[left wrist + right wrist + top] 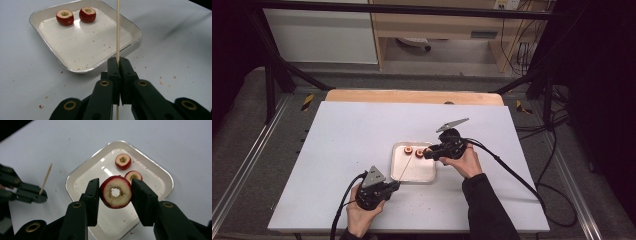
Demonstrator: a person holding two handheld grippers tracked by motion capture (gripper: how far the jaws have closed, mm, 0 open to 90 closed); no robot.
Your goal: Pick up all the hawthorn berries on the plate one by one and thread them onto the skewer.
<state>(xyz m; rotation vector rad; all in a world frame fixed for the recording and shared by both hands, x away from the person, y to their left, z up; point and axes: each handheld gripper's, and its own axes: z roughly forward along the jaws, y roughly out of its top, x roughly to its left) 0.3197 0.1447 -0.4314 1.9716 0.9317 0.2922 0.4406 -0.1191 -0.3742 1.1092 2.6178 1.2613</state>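
White table [337, 150], steel tray [155, 170]; cored fruit slice [116, 192] clamped by right gripper [115, 192]; skewer [118, 30] pinched in closed left gripper [119, 62].

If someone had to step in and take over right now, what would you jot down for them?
Left claw: shut on the wooden skewer, which points up and away over the tray's near edge.
Right claw: shut on a cored red fruit piece, held above the tray, hole facing the camera.
Tray: two more cored pieces sit side by side at its far end.
Done: one piece picked up; nothing on the skewer yet.
Left, probably: thread the held piece onto the skewer, then the other two.
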